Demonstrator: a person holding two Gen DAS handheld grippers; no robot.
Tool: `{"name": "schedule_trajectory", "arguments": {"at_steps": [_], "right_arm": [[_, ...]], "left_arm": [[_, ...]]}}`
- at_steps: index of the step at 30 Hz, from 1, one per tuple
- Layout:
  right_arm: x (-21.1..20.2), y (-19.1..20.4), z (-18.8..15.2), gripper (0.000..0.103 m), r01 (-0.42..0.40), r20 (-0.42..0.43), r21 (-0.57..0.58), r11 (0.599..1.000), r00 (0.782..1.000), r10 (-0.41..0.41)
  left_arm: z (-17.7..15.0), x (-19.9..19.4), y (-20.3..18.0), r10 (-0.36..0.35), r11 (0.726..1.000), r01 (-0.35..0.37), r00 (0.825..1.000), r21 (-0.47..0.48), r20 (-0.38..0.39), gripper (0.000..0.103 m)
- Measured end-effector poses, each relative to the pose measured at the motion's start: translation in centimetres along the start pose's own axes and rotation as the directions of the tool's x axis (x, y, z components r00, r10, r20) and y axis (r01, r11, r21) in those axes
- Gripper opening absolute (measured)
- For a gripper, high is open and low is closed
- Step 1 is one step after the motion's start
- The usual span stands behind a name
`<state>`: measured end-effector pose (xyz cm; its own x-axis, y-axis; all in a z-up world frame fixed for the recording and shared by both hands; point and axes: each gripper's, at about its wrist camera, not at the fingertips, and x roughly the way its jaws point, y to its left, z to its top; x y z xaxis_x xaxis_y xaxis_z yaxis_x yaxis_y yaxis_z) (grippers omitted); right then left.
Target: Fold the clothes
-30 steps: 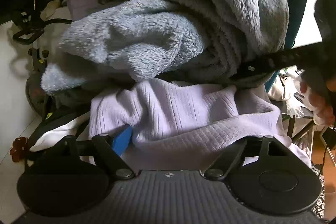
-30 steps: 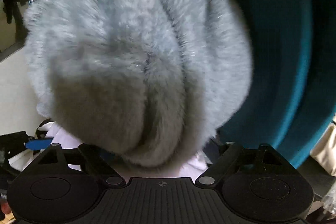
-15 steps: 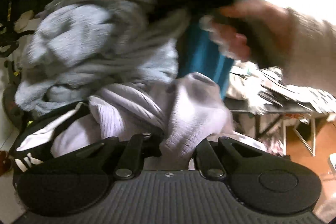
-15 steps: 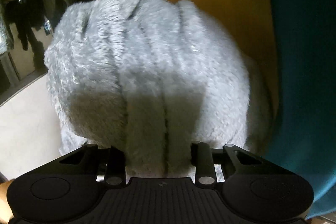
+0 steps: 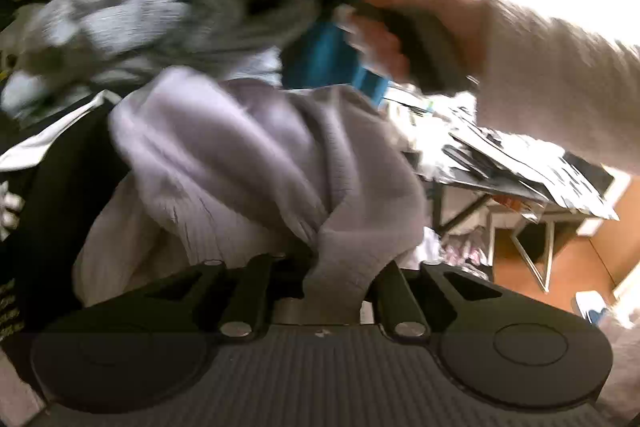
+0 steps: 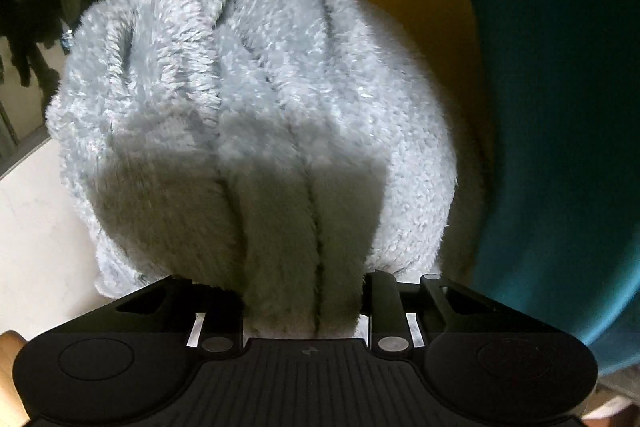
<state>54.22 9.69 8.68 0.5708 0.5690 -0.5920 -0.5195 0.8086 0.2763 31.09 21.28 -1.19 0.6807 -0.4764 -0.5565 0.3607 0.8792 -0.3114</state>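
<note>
Fluffy pale grey-blue fleece garment (image 6: 256, 131) hangs bunched from the right gripper (image 6: 304, 303), whose jaws are clamped on several thick folds of it; in the left wrist view it shows blurred above the pile. Below it, a ribbed lilac knit garment (image 5: 248, 163) is pinched in the left gripper (image 5: 336, 287), jaws closed on a gathered ridge of cloth. Both pieces sit crumpled over a black garment with white trim (image 5: 52, 147). The person's hand (image 5: 420, 27) grips the right tool. Judged from this, the two garments are being pulled apart; doing it well means drawing them away steadily, so the knit neither stretches nor snags, then regripping at an edge or corner rather than a wad.
</note>
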Motion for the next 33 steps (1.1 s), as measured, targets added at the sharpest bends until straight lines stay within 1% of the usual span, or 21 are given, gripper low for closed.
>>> {"name": "schedule_trajectory", "arguments": {"at_steps": [2, 3, 4, 6, 7, 9, 10, 11, 12, 14, 18, 22, 24, 26, 27, 28, 29, 30, 31, 32, 33], "right_arm": [[0.1, -0.5, -0.9, 0.025, 0.005, -0.005, 0.017, 1.0, 1.0, -0.005], [0.1, -0.7, -1.3, 0.025, 0.008, -0.007, 0.024, 1.0, 1.0, -0.008], [0.1, -0.9, -1.7, 0.026, 0.011, -0.009, 0.029, 1.0, 1.0, -0.011], [0.1, -1.2, -2.2, 0.028, 0.016, -0.011, 0.034, 0.999, 1.0, -0.016], [0.1, -1.4, -2.5, 0.029, 0.019, -0.012, 0.036, 0.999, 1.0, -0.018], [-0.1, -1.6, -3.0, 0.035, 0.021, -0.016, 0.038, 0.999, 1.0, -0.021], [-0.2, -1.8, -3.3, 0.037, 0.022, -0.018, 0.038, 0.999, 1.0, -0.021], [-0.3, -1.9, -3.5, 0.04, 0.023, -0.02, 0.037, 0.999, 1.0, -0.022], [-0.4, -2.0, -3.8, 0.045, 0.023, -0.022, 0.037, 0.999, 0.999, -0.023], [-0.7, -2.2, -4.3, 0.051, 0.025, -0.027, 0.037, 0.999, 0.999, -0.024], [-1.2, -2.7, -5.3, 0.06, 0.027, -0.036, 0.036, 0.999, 0.999, -0.026], [-2.0, -3.4, -6.8, 0.068, 0.019, -0.048, 0.049, 0.999, 0.999, -0.017], [-2.4, -3.9, -7.8, 0.076, 0.018, -0.054, 0.057, 0.998, 0.998, -0.015], [-2.3, -4.6, -9.1, 0.081, 0.025, -0.07, 0.086, 0.996, 0.997, -0.019], [-2.4, -4.9, -9.9, 0.081, 0.023, -0.081, 0.111, 0.994, 0.997, -0.014], [-2.8, -5.1, -11.0, 0.081, 0.016, -0.091, 0.142, 0.99, 0.996, -0.003], [-2.4, -5.8, -11.2, 0.081, 0.006, -0.098, 0.177, 0.984, 0.995, 0.012], [-1.6, -6.9, -10.6, 0.08, -0.005, -0.104, 0.208, 0.978, 0.994, 0.027], [-0.2, -6.8, -9.5, 0.079, -0.015, -0.108, 0.234, 0.972, 0.993, 0.041], [1.5, -5.2, -8.6, 0.079, -0.022, -0.112, 0.249, 0.968, 0.992, 0.051], [1.1, -5.4, -9.4, 0.08, -0.029, -0.113, 0.262, 0.965, 0.992, 0.06]], "left_arm": [[0.6, 0.0, 0.6, -0.015, 1.0, 0.015, 1.0, -0.018, -0.005, 0.031], [0.9, -0.2, 0.6, -0.015, 1.0, 0.015, 1.0, -0.007, -0.004, 0.04], [1.2, -0.6, 0.5, -0.008, 1.0, 0.008, 1.0, 0.015, 0.0, 0.046], [1.7, -1.3, 0.5, 0.003, 0.999, -0.004, 1.0, 0.047, 0.011, 0.05], [1.9, -1.5, 0.9, 0.009, 0.999, -0.01, 1.0, 0.039, 0.018, 0.052], [2.4, -1.2, 1.9, 0.029, 1.0, -0.029, 0.999, -0.003, 0.029, 0.059], [2.7, -1.1, 2.4, 0.039, 0.999, -0.038, 0.999, -0.023, 0.034, 0.07], [2.9, -1.0, 2.9, 0.05, 0.998, -0.048, 0.998, -0.044, 0.04, 0.074], [3.2, -0.9, 3.4, 0.06, 0.996, -0.057, 0.997, -0.065, 0.045, 0.074], [3.7, -0.6, 4.4, 0.081, 0.991, -0.075, 0.995, -0.107, 0.054, 0.075], [4.6, -0.2, 6.3, 0.124, 0.976, -0.109, 0.99, -0.191, 0.069, 0.075], [5.6, 0.3, 8.3, 0.168, 0.951, -0.141, 0.982, -0.274, 0.081, 0.075], [5.4, 1.2, 8.8, 0.164, 0.939, -0.139, 0.985, -0.313, 0.055, 0.08], [5.1, 2.4, 9.0, 0.151, 0.926, -0.134, 0.988, -0.352, 0.021, 0.083], [4.9, 2.6, 9.0, 0.142, 0.923, -0.126, 0.99, -0.364, 0.018, 0.082], [4.6, 2.6, 8.8, 0.133, 0.922, -0.114, 0.991, -0.369, 0.025, 0.074], [4.4, 2.5, 8.7, 0.123, 0.921, -0.103, 0.992, -0.375, 0.032, 0.05], [4.2, 2.4, 8.5, 0.111, 0.925, -0.091, 0.993, -0.369, 0.033, 0.035], [4.1, 2.0, 8.1, 0.106, 0.931, -0.089, 0.994, -0.353, 0.03, 0.021], [4.1, 1.6, 7.6, 0.111, 0.937, -0.095, 0.993, -0.336, 0.028, 0.015], [4.0, 1.2, 7.1, 0.101, 0.942, -0.086, 0.994, -0.324, 0.029, 0.013]]}}
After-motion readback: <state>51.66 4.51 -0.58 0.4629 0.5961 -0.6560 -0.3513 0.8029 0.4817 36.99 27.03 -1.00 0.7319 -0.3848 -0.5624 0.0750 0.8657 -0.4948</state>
